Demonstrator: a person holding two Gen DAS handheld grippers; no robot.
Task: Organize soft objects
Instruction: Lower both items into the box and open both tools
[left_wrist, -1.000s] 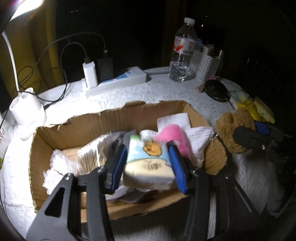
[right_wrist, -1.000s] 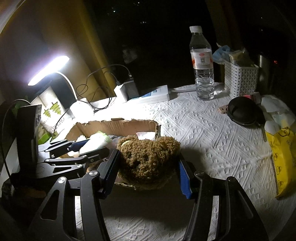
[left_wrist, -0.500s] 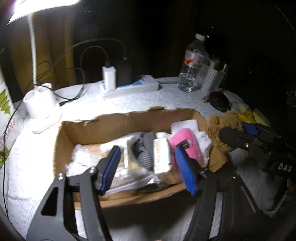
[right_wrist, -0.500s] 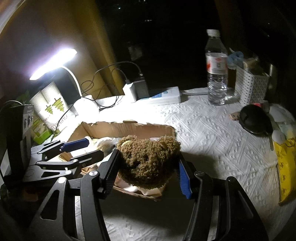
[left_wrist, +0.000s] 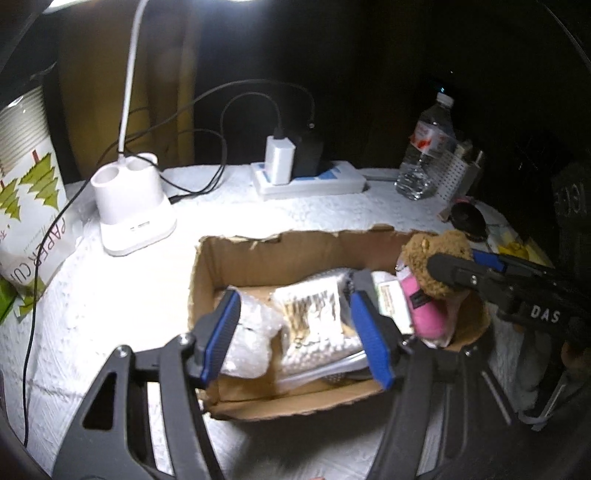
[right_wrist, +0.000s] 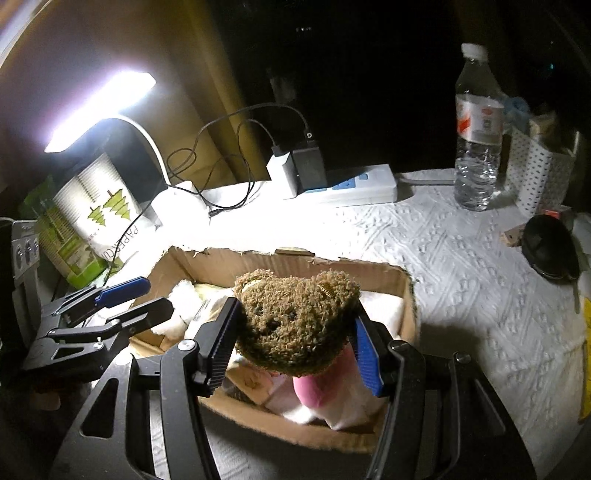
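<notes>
The left gripper (left_wrist: 295, 332) hangs over the box (left_wrist: 258, 254) at lower centre of its view; its jaws have just been opening and now stand apart with nothing pressed between the blue pads, only the box's contents behind them. In the box lie a bubble-wrap wad (left_wrist: 247, 343) at the left, a silvery packet (left_wrist: 314, 314) in the middle, a tissue pack (left_wrist: 393, 301) standing on edge, and a pink roll (left_wrist: 424, 314) at the right end. The right gripper (right_wrist: 295, 343) is clamped on a brown teddy (right_wrist: 295, 317), its pads pressing both sides of the curly head, and holds it above the right end of the box, over the pink roll. In the left view the teddy shows at centre right, at the box's far right corner, gripped by the black fingers coming in from the right edge. The box sits on a white embossed cloth (right_wrist: 461, 266). Behind it, a white lamp (left_wrist: 129, 206) stands at upper left beside a paper-cup bag (left_wrist: 29, 206); a power strip (left_wrist: 314, 182) with two chargers lies at top centre, and a water bottle (right_wrist: 478, 136) stands at upper right beside a perforated white basket (right_wrist: 532, 173). A black round case (right_wrist: 550, 247) lies at the right edge.
</notes>
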